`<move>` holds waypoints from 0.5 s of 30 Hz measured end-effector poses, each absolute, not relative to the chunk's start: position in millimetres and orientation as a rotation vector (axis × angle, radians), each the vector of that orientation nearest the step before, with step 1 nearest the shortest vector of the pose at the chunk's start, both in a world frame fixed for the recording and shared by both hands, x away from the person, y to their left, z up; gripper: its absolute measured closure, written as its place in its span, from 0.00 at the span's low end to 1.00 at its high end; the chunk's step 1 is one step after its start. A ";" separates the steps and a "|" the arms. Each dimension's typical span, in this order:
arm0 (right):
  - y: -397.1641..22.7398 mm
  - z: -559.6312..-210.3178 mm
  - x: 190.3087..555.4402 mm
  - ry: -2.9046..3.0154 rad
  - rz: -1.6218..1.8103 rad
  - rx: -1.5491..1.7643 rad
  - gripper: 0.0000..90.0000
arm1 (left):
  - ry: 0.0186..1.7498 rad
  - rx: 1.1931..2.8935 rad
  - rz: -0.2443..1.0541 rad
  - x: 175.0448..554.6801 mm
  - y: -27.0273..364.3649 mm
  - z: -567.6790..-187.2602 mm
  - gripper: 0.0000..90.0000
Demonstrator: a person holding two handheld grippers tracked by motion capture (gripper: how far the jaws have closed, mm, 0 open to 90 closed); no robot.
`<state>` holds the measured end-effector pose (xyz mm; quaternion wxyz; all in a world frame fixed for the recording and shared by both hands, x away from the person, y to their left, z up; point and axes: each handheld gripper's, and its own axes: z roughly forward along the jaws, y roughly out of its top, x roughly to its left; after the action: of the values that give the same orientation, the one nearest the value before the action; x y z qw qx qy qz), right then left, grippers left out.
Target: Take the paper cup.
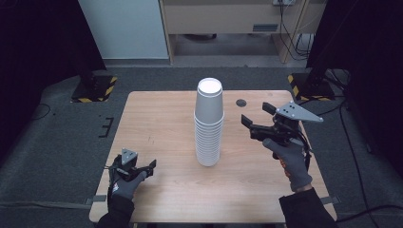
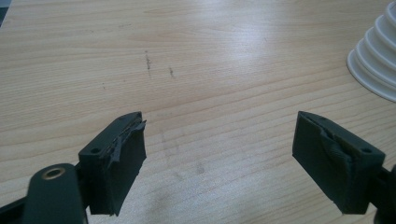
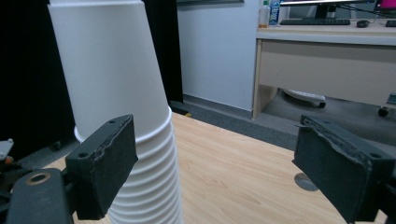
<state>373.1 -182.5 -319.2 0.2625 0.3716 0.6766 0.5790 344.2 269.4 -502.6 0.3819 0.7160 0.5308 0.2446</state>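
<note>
Cup stack (image 3: pixel 126 116) beside right gripper (image 3: pixel 224 177) spread jaws, not between.

No lettering, label, brand or number can be read anywhere in these pictures. The stack of white paper cups (image 1: pixel 209 123) is plain, with no print on its side. The wooden table (image 2: pixel 210 56) ahead of the left gripper's jaws carries only faint dark scuffs, not characters. Beyond the right gripper's jaws a bottle (image 3: pixel 265 14) on the far desk (image 3: pixel 327 35) has a label too small to make out.
</note>
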 end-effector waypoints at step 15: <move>-152.5 -298.9 374.9 1.835 1.646 0.947 0.15 | 1.354 1.826 0.623 344.2 269.8 -502.3 0.18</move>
<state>374.9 -152.5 -298.9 0.2475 0.3475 0.6732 0.6039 344.2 269.8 -502.3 0.3822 0.7160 0.5307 0.2441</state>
